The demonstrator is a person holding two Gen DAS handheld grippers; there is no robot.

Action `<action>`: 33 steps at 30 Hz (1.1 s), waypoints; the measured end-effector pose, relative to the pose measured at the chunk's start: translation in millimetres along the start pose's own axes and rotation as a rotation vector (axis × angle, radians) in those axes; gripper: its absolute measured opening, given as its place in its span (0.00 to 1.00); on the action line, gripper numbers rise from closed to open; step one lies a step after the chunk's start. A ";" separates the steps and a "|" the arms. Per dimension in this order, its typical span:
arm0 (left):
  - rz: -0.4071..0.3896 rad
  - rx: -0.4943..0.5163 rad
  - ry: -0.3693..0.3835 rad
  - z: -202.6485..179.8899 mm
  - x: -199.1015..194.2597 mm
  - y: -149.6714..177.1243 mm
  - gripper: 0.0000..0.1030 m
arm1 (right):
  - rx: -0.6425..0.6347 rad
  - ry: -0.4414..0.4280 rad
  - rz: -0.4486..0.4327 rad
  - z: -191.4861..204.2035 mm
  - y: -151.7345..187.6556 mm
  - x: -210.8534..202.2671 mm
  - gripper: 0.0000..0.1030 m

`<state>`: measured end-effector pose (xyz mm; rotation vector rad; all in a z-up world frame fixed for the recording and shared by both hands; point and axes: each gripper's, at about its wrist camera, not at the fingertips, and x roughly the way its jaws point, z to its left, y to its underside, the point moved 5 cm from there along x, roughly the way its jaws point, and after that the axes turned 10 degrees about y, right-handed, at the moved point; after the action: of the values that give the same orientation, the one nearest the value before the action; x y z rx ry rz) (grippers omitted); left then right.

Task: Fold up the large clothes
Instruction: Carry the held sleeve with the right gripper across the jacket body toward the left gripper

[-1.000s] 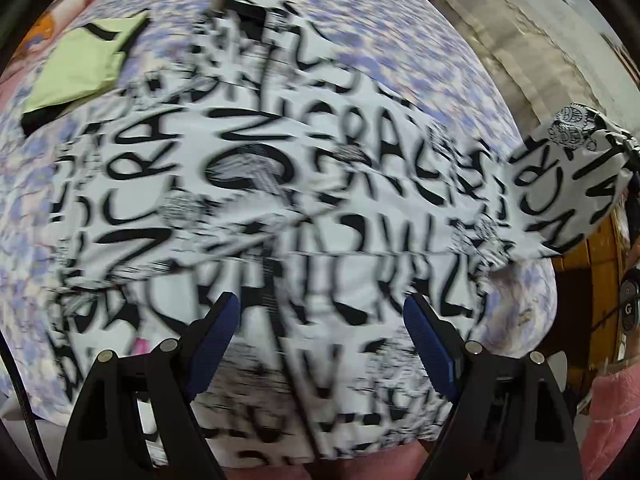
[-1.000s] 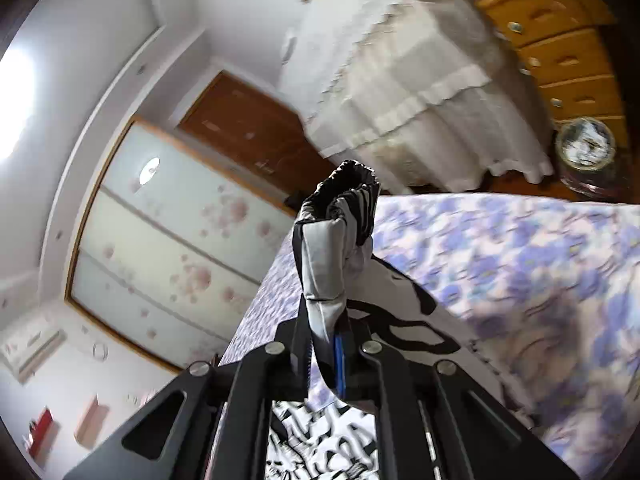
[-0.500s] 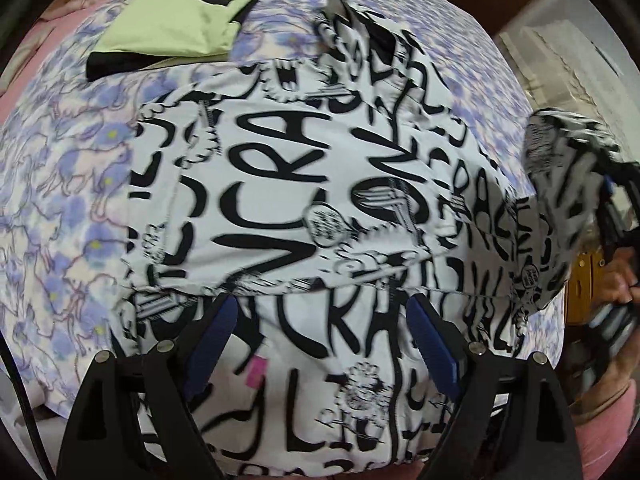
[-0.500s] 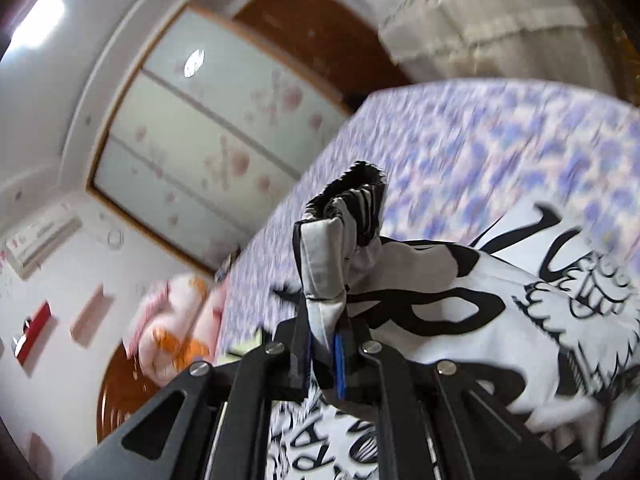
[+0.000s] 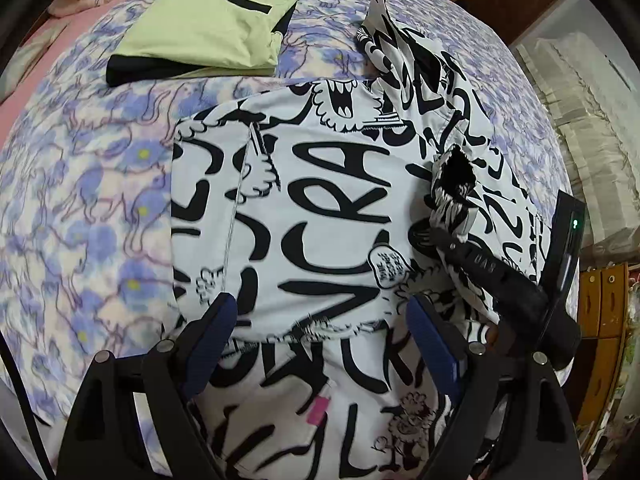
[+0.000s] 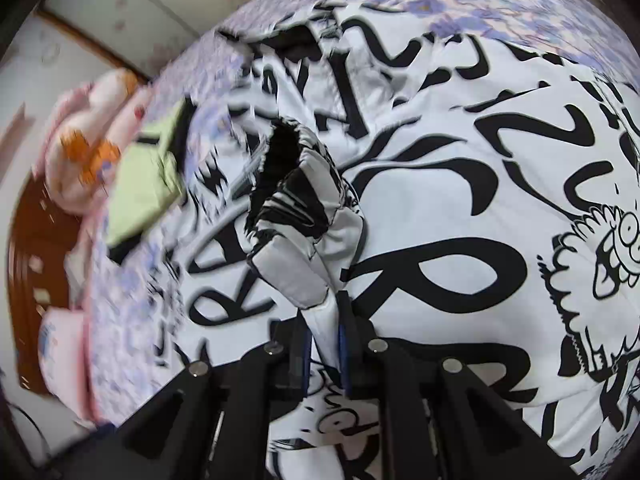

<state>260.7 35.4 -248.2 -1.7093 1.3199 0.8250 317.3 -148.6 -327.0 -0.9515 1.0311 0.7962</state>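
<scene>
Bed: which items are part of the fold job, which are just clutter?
Job:
- printed jacket
- its cuff, held in right gripper
- left gripper, open above jacket

Lying about:
- folded green garment
- pink pillow
- bedsheet

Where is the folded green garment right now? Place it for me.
In the left wrist view the folded green garment lies at the upper left on the floral bedspread, just beyond the printed jacket, apart from it; it shows blurred at the right wrist view's left.
</scene>
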 end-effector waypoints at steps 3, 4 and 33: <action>0.000 0.013 -0.011 0.8 7.4 -9.6 0.83 | -0.016 -0.017 0.013 -0.7 -0.9 -0.4 0.13; 0.003 0.019 -0.004 0.1 11.1 -12.8 0.83 | -0.010 -0.039 0.016 1.0 0.7 -1.7 0.15; 0.143 -0.203 0.192 -81.2 167.6 -25.6 0.11 | 0.306 0.017 -0.096 -202.0 41.9 -91.5 0.48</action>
<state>327.6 -107.7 -350.1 -1.9082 1.5460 0.9202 183.3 -327.1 -294.5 -0.7399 1.0775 0.5328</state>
